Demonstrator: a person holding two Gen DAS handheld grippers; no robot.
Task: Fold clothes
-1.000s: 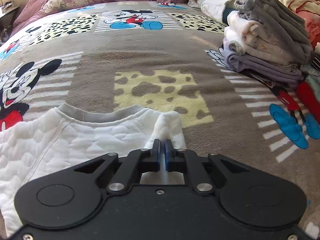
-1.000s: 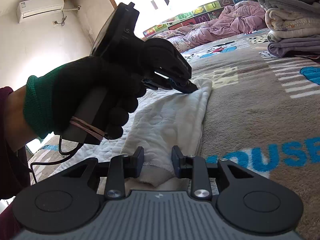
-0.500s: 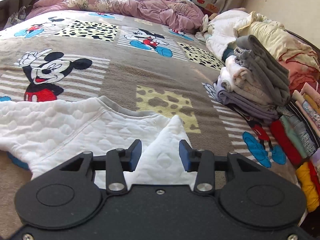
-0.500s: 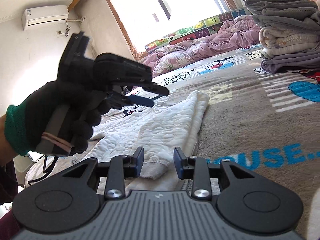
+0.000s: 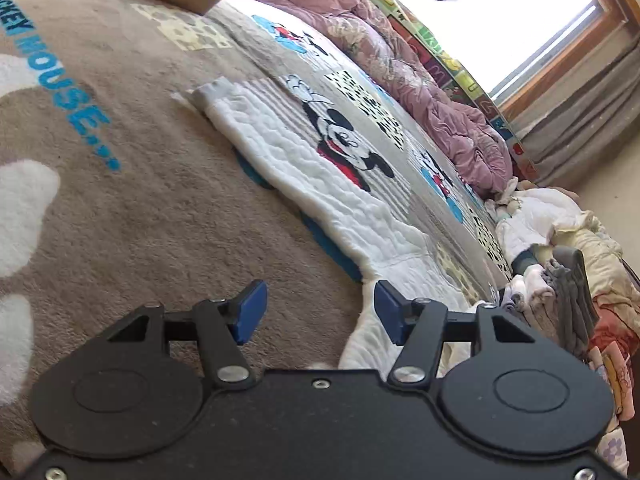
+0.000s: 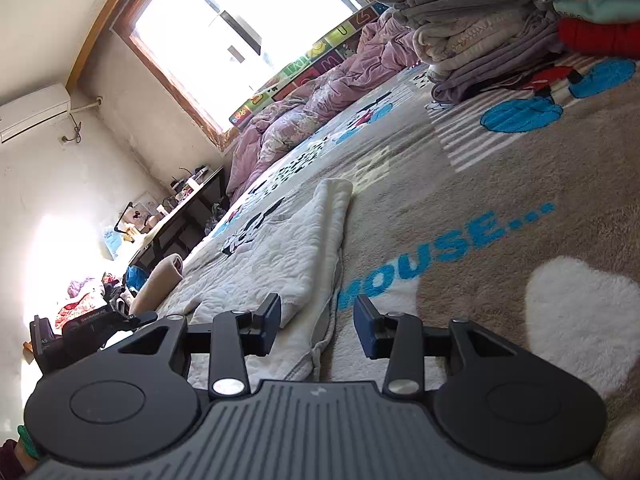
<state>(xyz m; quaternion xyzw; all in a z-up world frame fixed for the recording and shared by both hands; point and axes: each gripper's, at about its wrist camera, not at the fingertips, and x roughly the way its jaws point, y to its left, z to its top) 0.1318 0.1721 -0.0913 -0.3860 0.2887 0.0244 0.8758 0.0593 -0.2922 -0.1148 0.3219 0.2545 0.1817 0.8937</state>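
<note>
A white quilted top with grey trim lies flat on the Mickey Mouse blanket; one sleeve stretches away to the upper left. My left gripper is open and empty, low over the blanket beside the garment's edge. In the right wrist view the same top lies with one side folded in. My right gripper is open and empty over its grey hem. The left gripper shows at the far left of that view.
A stack of folded clothes stands at the right side of the bed, also in the left wrist view. A crumpled pink duvet lies at the far end under the window. A desk stands beside the bed.
My left gripper opened, let go of the folded sleeve and swung away to the garment's left side. My right gripper opened wider and dropped toward the hem.
</note>
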